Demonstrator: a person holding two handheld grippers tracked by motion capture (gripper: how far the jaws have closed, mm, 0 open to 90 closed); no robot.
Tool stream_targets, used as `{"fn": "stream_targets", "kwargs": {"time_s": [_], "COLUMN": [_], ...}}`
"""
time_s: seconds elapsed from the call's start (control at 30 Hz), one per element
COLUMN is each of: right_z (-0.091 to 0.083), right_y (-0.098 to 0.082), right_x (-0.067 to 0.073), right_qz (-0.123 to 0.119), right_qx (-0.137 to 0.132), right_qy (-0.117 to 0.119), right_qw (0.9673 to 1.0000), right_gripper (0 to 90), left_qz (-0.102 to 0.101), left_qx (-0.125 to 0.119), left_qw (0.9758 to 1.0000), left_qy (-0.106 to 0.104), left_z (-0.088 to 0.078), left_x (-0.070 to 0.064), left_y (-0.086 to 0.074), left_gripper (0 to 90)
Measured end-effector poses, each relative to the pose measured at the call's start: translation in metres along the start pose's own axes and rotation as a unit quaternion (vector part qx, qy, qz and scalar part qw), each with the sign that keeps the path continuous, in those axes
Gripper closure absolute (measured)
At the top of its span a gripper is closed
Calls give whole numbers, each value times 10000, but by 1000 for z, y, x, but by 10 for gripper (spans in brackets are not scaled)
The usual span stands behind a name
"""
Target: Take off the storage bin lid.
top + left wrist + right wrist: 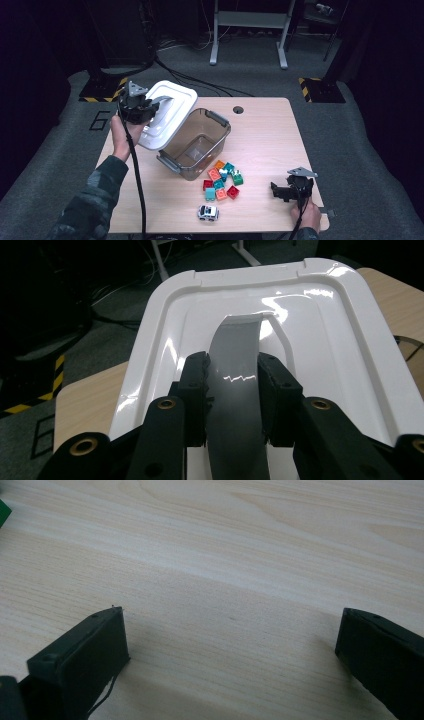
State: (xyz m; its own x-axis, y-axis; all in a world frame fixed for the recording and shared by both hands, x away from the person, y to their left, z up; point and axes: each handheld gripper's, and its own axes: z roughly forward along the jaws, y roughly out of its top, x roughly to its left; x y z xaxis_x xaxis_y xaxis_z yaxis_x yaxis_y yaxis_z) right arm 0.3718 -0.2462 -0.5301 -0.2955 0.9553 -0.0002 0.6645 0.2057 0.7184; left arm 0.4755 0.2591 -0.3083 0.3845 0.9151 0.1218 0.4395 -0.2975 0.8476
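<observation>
A white lid (pixel 167 112) is held clear of a smoky see-through box (pixel 197 144), clamped by its grey handle (pixel 235 385) in the left gripper (pixel 142 106). The lid is tilted, its long axis running away from the jaws, with its lower edge just beside the box's left rim; the table (pixel 270 130) lies open to the left for setting it down. The right gripper (pixel 280 191) is rested near the table's front right, jaws wide apart with nothing between them, near a heap of toy bricks (pixel 222 179). The lid is glossy, with rounded corners.
</observation>
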Motion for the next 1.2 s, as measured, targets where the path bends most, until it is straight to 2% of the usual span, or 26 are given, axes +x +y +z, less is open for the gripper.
{"fn": "stream_targets", "kwargs": {"time_s": [0.1,0.5,0.53,0.7,0.97,1.2], "right_z": [0,0,0,0,0,0], "right_y": [0,0,0,0,0,0], "right_x": [0,0,0,0,0,0], "right_qz": [3,2,-1,0,-1,-1], "right_qx": [-1,0,1,0,0,0], "right_qy": [-1,-1,-1,-1,-1,-1], "right_qw": [10000,10000,10000,10000,10000,10000], "right_gripper": [0,0,0,0,0,0], "left_qz": [-79,-362,-335,-535,-689,-881], "left_qx": [43,126,170,231,383,592], "left_qw": [9999,9979,9979,9957,9929,9881], "left_qy": [130,513,528,726,888,1115], "left_z": [-1,5,5,11,20,34], "left_x": [12,41,43,54,64,72], "left_y": [-7,-30,-31,-44,-61,-86], "left_gripper": [677,678,678,678,678,678]}}
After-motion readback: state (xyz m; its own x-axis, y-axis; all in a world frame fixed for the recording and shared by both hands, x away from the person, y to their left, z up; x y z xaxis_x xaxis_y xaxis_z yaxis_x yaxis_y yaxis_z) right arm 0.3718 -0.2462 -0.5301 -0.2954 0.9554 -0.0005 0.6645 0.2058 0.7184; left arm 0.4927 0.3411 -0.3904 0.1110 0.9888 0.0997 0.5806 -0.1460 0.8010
